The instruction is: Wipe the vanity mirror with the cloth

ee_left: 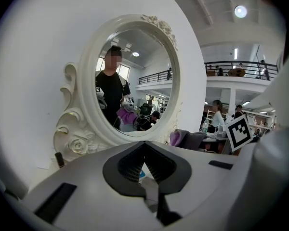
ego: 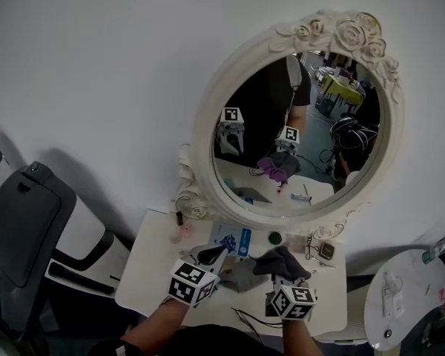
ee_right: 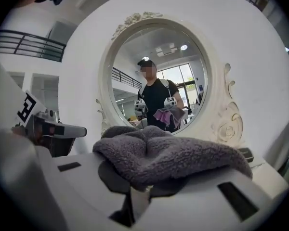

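Head view puts both of my grippers low over the white table (ego: pixel 150 279), well short of the vanity mirror (ego: pixel 297 124), which stands upright at the back against the wall. The right gripper (ego: pixel 280 267) carries the grey cloth (ego: pixel 278 259), and the left gripper (ego: pixel 213 254) sits just beside it, pointing at the base of the ornate frame (ego: pixel 200 202). Small clutter (ego: pixel 241 241) lies on the table between me and the glass.

Left gripper view shows its jaws drawn together at the tips with nothing caught in them. The oval glass is ahead and above, and the cloth is off to the right.

Right gripper view shows its jaws clamped on the cloth. A thick fold is heaped over the top of them, and the mirror is straight ahead but not touched.

I judge that wiping has not begun; the step in hand is bringing the cloth up to the glass. To do it well I would lift first so I clear the clutter. Then I would lead with the heaped fold so that fabric meets the mirror, not the hard jaw tips. I would press lightly, since the mirror may tip back, and sweep in overlapping passes while staying off the carved roses. The free left gripper could brace the frame.
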